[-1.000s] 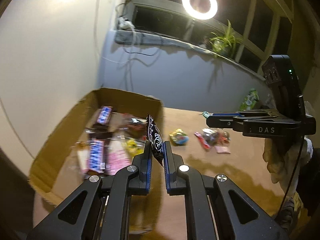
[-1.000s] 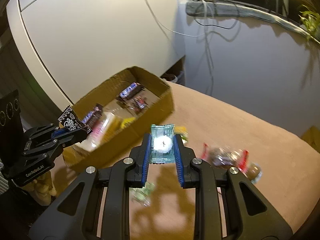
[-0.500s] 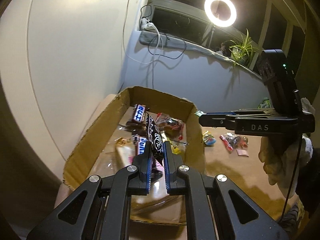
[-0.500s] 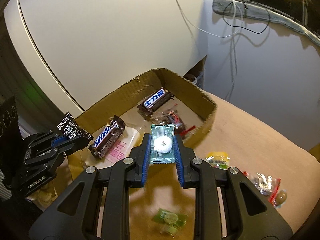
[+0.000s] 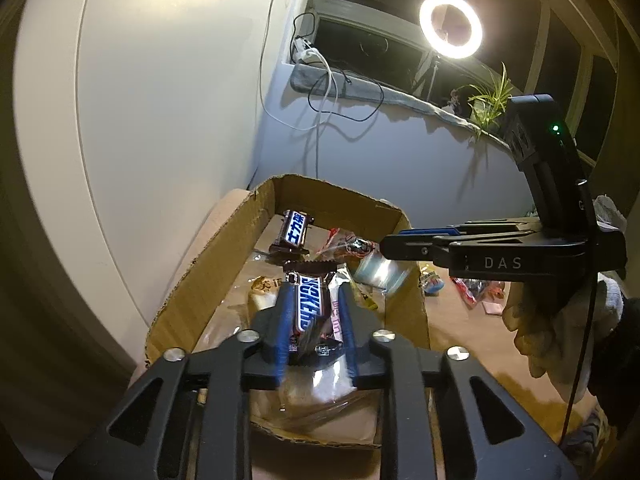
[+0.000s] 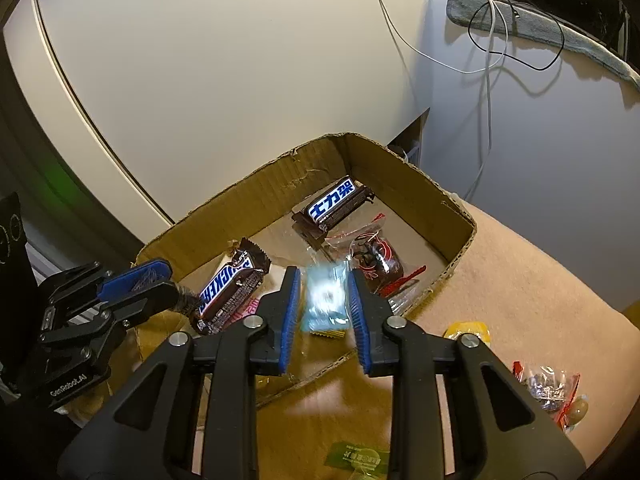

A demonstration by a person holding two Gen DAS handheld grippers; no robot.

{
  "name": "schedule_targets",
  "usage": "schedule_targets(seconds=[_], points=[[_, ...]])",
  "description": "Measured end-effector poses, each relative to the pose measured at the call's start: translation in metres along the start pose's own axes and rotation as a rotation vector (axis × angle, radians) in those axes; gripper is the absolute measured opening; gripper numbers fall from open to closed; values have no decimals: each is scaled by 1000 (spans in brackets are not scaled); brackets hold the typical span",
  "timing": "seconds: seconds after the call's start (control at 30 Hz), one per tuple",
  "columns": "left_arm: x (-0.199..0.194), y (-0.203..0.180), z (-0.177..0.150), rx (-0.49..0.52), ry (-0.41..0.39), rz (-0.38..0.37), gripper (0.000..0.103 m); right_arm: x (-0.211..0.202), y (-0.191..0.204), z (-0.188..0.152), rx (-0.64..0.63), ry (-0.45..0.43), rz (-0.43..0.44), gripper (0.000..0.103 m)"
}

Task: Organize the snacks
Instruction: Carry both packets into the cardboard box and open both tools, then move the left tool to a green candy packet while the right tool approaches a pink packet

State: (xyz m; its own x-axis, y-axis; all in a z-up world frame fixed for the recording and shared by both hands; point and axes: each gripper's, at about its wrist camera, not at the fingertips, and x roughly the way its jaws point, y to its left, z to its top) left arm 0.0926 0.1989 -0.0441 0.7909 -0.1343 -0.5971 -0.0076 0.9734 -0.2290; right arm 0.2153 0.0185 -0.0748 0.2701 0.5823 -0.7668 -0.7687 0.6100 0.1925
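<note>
- Both your grippers sit over the cardboard box, and both have just been opening, so this looks like the drop.
- Left gripper: fingers apart. The small dark packet hangs blurred in the gap, low centre of the left wrist frame. No pad seems to press on it, so I'd call it let go and falling.
- Under that gap lies a Snickers bar, long axis running along the fingers, up the frame.
- Right gripper: fingers apart too. The teal packet is smeared between them, clear of both pads, just inside the box's near wall at frame centre.
- What matters next: that teal packet is dropping close to the near wall, not mid-box, so watch it doesn't catch the edge.
- Loose snacks are on the brown table: a yellow candy lower right, a clear wrapped bundle further right, a green packet at the bottom. Your right hand is nearer all three.
</note>
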Motion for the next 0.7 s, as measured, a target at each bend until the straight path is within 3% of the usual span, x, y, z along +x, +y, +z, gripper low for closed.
schedule_targets(seconds=[0.03, 0.1, 0.2, 0.3, 0.57, 0.7], points=[[0, 0, 0, -1, -2, 2, 29, -1, 0, 1, 2, -3, -4, 56], [0, 0, 1, 0, -3, 4, 32, -4, 0, 0, 5, -19, -19, 66], [0, -2, 1, 5, -3, 1, 32, -9, -2, 0, 10, -27, -26, 67], [-1, -6, 2, 11, -5, -7, 32, -13, -6, -2, 17, -33, -41, 77], [0, -26, 0, 54, 6, -56, 32, -31, -24, -17, 45, -40, -72, 77], [-2, -42, -4, 75, 18, -117, 32, -45, -38, -31, 59, -46, -104, 77]])
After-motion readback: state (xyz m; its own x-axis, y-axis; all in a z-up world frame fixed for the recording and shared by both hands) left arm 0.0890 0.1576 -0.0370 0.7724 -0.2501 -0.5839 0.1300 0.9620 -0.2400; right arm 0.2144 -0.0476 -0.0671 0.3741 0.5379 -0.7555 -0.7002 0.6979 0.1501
